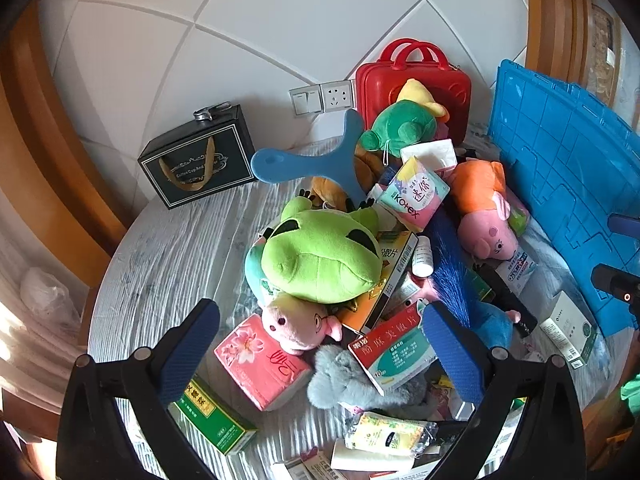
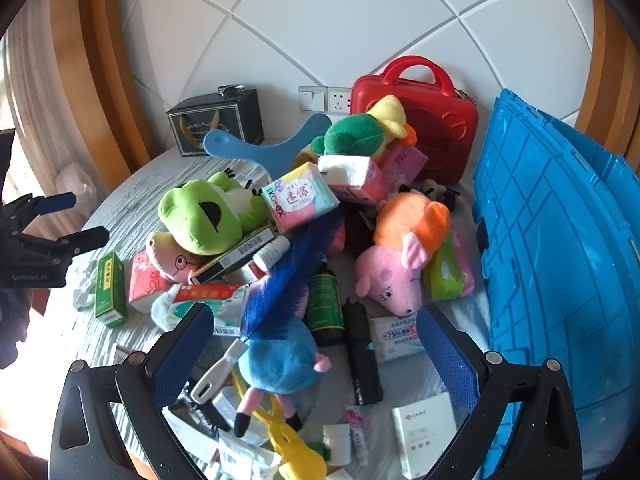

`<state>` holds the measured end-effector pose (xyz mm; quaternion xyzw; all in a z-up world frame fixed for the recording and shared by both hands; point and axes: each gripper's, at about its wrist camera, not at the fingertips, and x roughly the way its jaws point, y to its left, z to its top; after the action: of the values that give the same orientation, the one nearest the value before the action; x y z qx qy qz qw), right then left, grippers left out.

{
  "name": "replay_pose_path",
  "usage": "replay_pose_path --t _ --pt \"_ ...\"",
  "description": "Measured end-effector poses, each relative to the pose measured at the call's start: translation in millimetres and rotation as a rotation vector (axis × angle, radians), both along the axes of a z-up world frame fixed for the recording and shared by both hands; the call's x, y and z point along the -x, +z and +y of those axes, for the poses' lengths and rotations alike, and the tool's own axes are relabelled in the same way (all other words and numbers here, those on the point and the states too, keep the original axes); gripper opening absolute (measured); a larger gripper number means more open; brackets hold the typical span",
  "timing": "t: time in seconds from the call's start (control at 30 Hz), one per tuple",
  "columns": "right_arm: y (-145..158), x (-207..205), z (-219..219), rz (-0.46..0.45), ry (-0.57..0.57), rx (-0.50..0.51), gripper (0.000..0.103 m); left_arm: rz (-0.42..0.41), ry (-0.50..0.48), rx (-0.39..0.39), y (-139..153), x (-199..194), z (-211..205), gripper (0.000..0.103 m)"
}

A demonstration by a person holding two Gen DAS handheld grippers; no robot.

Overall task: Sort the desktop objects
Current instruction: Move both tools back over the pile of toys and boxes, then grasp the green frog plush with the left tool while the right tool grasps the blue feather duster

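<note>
Blue pig plush (image 2: pixel 280 356): long axis runs away from the right gripper (image 2: pixel 316 354), feet nearest (blue tail farthest).
Right gripper: wide open, empty, plush between its fingers.
Left gripper (image 1: pixel 320 354): wide open, empty.

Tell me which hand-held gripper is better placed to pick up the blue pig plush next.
Right. In the right wrist view the blue pig plush lies between the open fingers of the right hand-held gripper. The left hand-held gripper, also open, frames a pink tissue pack and a medicine box instead.

Home bedroom: padded headboard wall (image 1: pixel 280 20), plush toys (image 1: pixel 320 256).
</note>
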<state>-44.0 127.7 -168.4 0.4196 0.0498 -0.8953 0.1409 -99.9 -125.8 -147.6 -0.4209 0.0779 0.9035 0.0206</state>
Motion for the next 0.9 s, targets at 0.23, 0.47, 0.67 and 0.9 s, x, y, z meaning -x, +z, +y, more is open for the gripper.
replay_pose_path --t 0.23,0.47,0.67,0.9 --pt "-12.6 11.2 -5.3 -0.024 -0.007 -0.033 0.103 -0.049 0.019 -0.069 -24.9 49.2 -9.9 0.103" --pt "-43.5 30.3 -15.7 -0.056 0.020 -0.079 0.103 -0.138 0.106 -0.205 -58.9 100.4 -28.0 0.103" --pt "-76.5 65.7 -32.3 -0.112 0.008 -0.036 0.103 -0.189 0.116 -0.213 -83.9 130.3 -24.8 0.103" --pt "-102.5 99.2 -54.3 -0.146 0.003 -0.033 0.103 -0.204 0.119 -0.163 -102.5 155.7 -17.3 0.103"
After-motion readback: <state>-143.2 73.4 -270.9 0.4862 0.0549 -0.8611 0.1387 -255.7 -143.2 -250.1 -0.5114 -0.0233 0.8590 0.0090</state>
